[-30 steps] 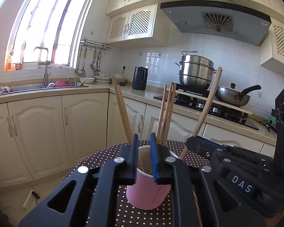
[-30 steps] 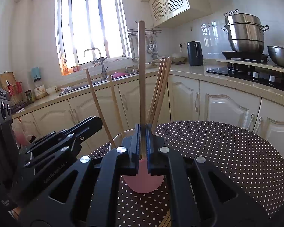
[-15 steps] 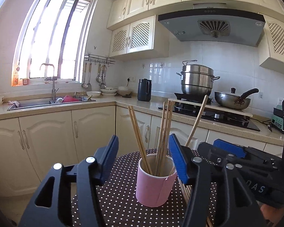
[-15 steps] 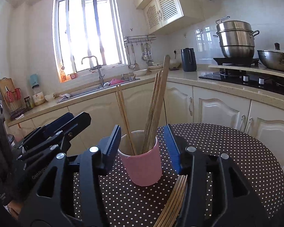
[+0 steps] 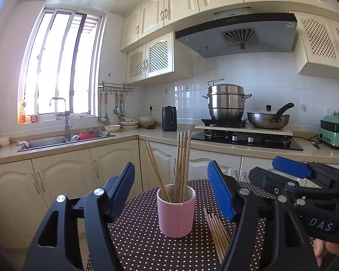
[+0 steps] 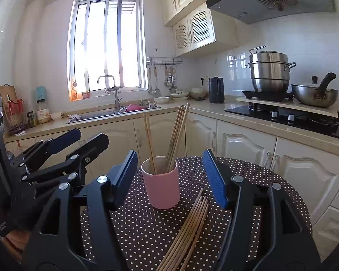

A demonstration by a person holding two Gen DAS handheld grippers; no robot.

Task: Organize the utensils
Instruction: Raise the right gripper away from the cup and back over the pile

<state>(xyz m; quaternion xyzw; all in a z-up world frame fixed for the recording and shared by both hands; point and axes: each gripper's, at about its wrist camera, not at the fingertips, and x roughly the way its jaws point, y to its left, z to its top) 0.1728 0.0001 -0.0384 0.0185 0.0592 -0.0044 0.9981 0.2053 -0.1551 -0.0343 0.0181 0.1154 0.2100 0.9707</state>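
A pink cup (image 5: 176,212) stands on the polka-dot table (image 5: 135,241) with several wooden chopsticks (image 5: 182,164) upright in it. It also shows in the right wrist view (image 6: 161,186), with its chopsticks (image 6: 175,135). More chopsticks lie flat on the table right of the cup (image 5: 217,232) (image 6: 189,230). My left gripper (image 5: 171,187) is open and empty, back from the cup. My right gripper (image 6: 169,176) is open and empty, also back from the cup. Each gripper shows at the edge of the other's view (image 5: 282,171) (image 6: 79,140).
Kitchen cabinets (image 5: 63,178) and counter with a sink (image 5: 63,140) lie behind the table. A stove (image 5: 246,140) carries a steel pot (image 5: 226,101) and a wok (image 5: 269,118). The table's round edge (image 6: 289,192) falls off at right.
Both grippers were shut on chopsticks over the cup a second ago. They opened, dropped the chopsticks into the cup, and pulled back and up.
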